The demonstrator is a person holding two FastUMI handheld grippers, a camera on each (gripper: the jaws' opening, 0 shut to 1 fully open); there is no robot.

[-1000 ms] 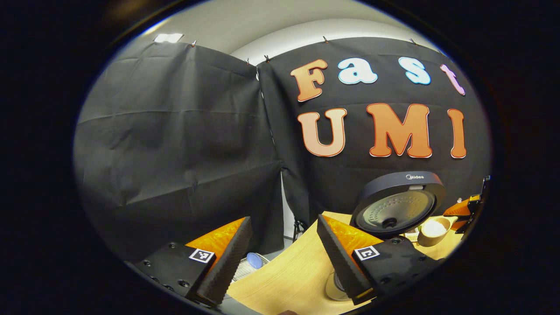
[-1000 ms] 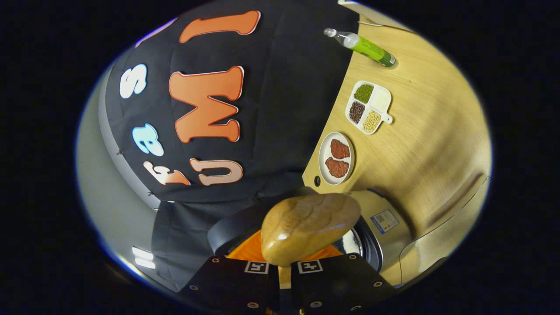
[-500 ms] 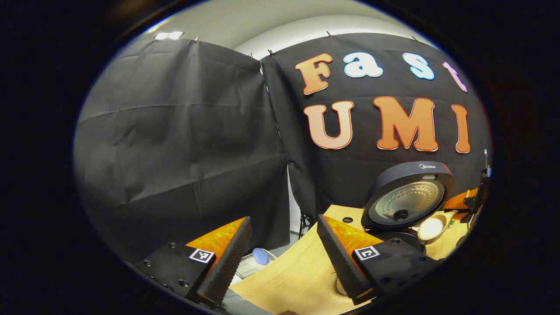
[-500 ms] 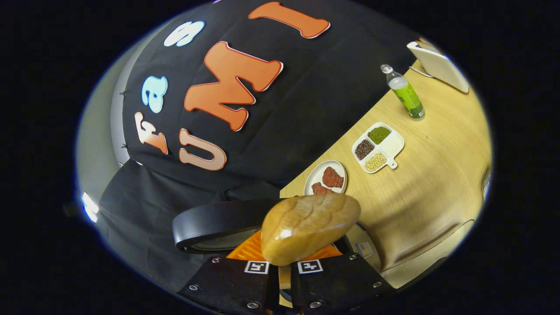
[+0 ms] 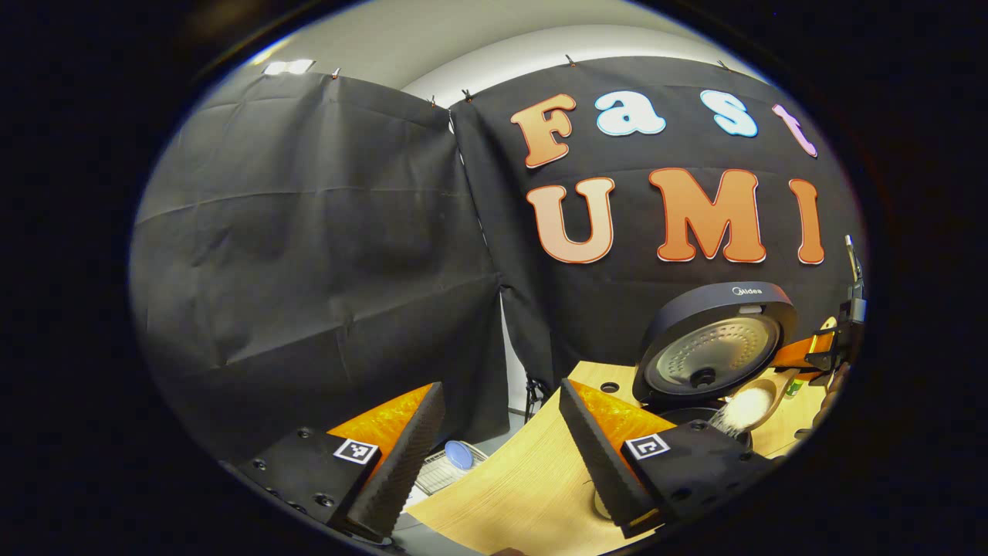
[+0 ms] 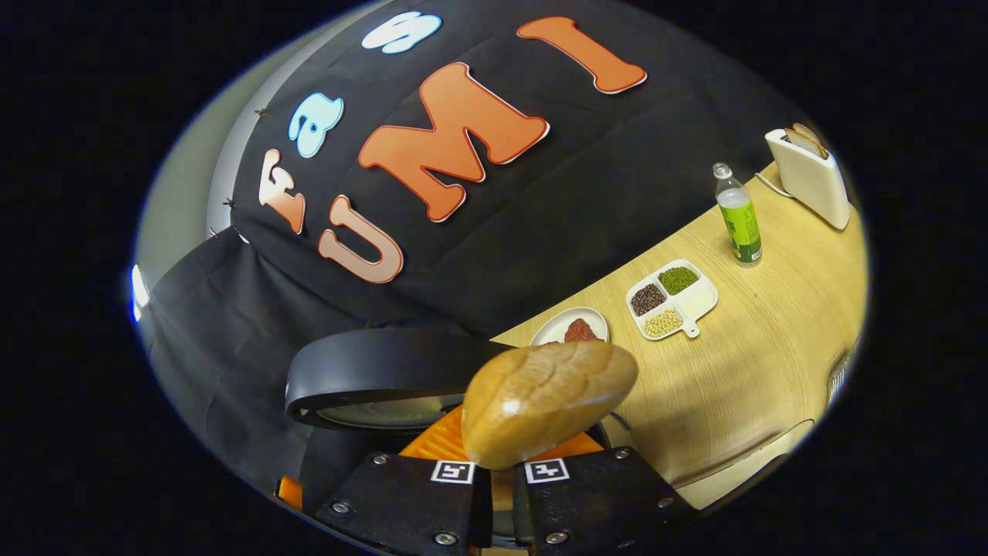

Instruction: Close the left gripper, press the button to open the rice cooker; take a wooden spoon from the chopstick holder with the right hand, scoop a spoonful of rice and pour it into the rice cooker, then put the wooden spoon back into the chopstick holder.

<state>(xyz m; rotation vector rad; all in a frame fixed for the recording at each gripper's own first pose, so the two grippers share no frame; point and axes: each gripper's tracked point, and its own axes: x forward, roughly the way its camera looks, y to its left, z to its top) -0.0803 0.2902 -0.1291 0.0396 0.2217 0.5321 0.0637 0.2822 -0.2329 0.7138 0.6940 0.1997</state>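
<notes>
— What are your tongs doing?

— My left gripper is spread wide with nothing between its fingers, held low over the near left edge of the wooden table. My right gripper is pressed together on the handle of the wooden spoon, pinching it just behind the bowl.

— Where is the rice cooker?

— In the left gripper view the rice cooker stands on the right, toward the far side of the table, its lid upright and open. The spoon sits tipped beside the lid's lower right edge, and rice is spilling from it down toward the pot.

— Anything else on the table?

— In the right gripper view, past the spoon: a plate with red pieces, a divided dish of beans, a green bottle and a white toaster farthest right.
</notes>
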